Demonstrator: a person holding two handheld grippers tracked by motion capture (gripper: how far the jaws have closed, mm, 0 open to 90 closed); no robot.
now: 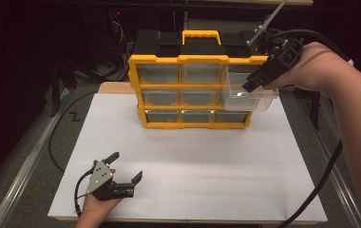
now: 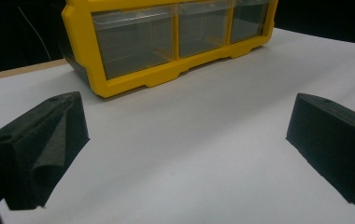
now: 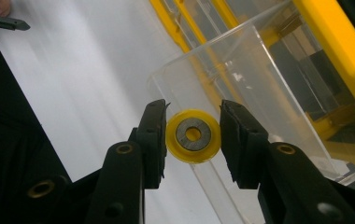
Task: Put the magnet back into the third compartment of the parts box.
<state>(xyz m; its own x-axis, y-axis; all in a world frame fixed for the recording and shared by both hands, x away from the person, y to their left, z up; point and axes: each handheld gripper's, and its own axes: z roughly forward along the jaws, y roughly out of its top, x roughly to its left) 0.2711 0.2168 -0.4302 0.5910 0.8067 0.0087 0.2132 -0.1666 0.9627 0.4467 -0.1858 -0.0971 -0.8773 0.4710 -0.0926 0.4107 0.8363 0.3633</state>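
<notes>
Nearest the person, the left gripper rests on the white worktop, its jaws wide apart and holding nothing. Farther off, the right gripper is clamped on a yellow disc with a grey metal ring, poised over the clear drawer pulled out from the right of the yellow organizer. The drawer looks bare inside, so the disc seems yet to be dropped in; closing the drawer would follow. The other drawers are shut, contents unclear.

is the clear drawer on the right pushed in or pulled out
Pulled out: the clear drawer juts forward from the yellow organizer, under the right tongs, which clamp a yellow disc.
</notes>
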